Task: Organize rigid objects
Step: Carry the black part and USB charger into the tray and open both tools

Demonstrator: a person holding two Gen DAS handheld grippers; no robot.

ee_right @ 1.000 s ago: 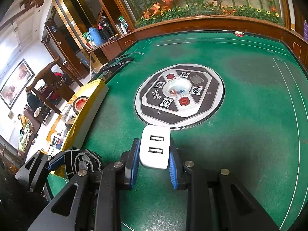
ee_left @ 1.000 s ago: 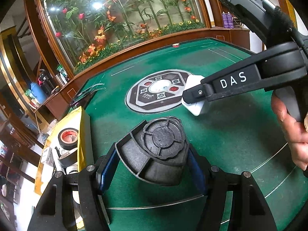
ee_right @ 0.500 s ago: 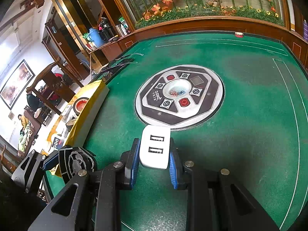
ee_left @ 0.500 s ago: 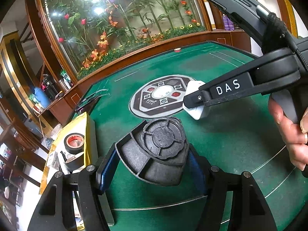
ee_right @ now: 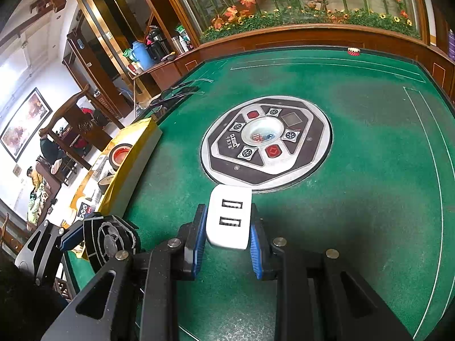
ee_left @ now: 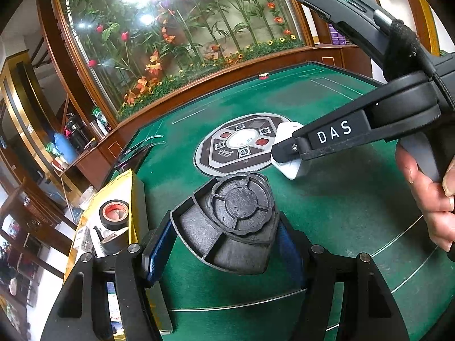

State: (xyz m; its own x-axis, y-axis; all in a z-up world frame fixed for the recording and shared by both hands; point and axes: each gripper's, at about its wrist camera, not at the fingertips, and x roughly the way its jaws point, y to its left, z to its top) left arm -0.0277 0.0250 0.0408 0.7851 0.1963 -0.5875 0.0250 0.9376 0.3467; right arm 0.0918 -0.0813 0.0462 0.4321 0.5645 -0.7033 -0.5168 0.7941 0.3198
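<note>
Through my left wrist camera, my left gripper [ee_left: 224, 241] is clamped on the black moulded plastic piece [ee_left: 227, 224], its blue pads pressed against both flanks, carried above the green felt table [ee_left: 355, 213]. Against a second ago the yellow box [ee_left: 129, 196] at the table's left edge has come closer and larger, and I can see the black tape roll [ee_left: 113, 213] lying inside it; I read that as my left side drifting toward the box as the drop-off place. The same view shows my right gripper [ee_left: 287, 156] crossing in from the right, closed on the white USB charger [ee_left: 288, 167], with my right hand [ee_left: 429, 199] on its handle. Through my right wrist camera, the charger [ee_right: 229, 217] sits pinched between the blue pads, ports facing up, just short of the round control panel [ee_right: 266, 139] in the table's middle; that grip looks unchanged from a second ago. My left gripper [ee_right: 93, 233] with its black piece appears at lower left, near the box [ee_right: 133, 164]. In my judgement both objects are in hand and neither is stowed yet.
</note>
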